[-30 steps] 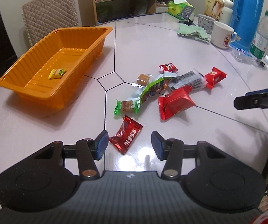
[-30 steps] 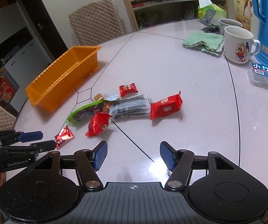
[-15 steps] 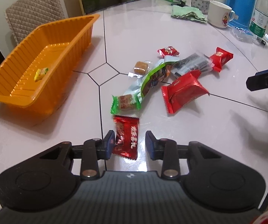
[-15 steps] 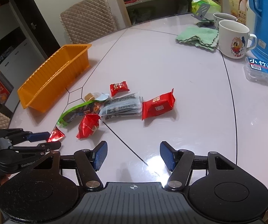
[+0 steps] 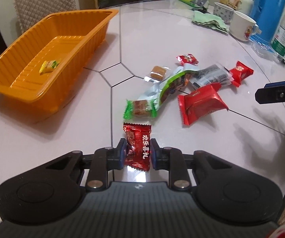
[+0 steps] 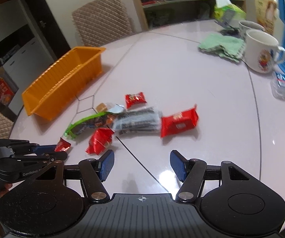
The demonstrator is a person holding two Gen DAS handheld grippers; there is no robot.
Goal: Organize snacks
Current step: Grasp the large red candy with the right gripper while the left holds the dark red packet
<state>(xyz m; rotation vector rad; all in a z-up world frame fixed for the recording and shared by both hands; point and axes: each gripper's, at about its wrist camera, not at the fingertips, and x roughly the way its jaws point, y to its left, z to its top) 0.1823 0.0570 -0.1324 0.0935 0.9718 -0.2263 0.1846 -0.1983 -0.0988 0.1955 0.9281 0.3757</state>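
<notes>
Snacks sit scattered mid-table (image 5: 63,138), right of the orange tray (image 5: 95,37), which holds one yellow candy (image 5: 49,65). Your left gripper (image 5: 138,153) has its pads pinched on the small red candy (image 5: 137,144), lying on the table at the near edge of the pile, just below the green-edged wafer (image 5: 140,109). Your right gripper (image 6: 142,165) stands wide with nothing between its fingers, hovering over bare table near the big red packet (image 6: 179,122). Silver-black packet (image 6: 137,121) and crumpled red packet (image 6: 99,139) lie loose between both grippers.
</notes>
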